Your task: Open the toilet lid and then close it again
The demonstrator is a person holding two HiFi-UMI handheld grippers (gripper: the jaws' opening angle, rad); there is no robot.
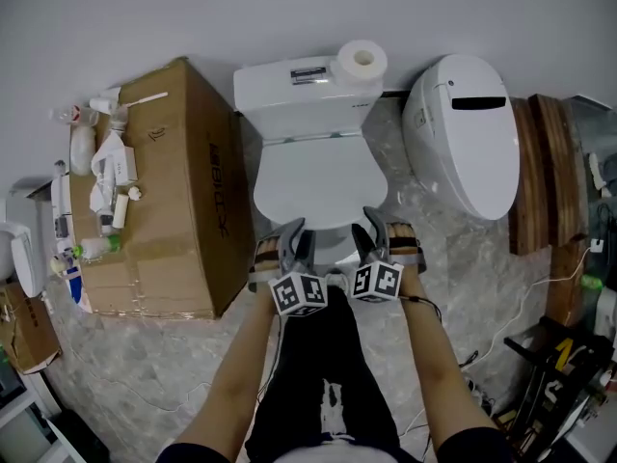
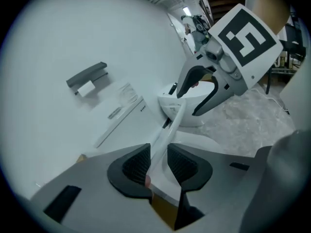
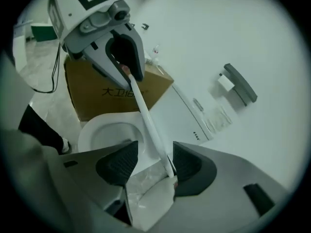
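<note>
The toilet lid (image 3: 146,115) stands part-raised, tilted above the bowl (image 3: 104,132), with its front rim towards the person. The left gripper (image 2: 159,166) has its pads pressed on that rim at the left of the front. The right gripper (image 3: 155,161) has its jaws apart, and the rim passes between them, close against one pad. Behind the lid is the cistern (image 1: 294,90) with a paper roll (image 1: 362,61) on top. A cardboard box (image 1: 183,191) stands just beside the toilet.
</note>
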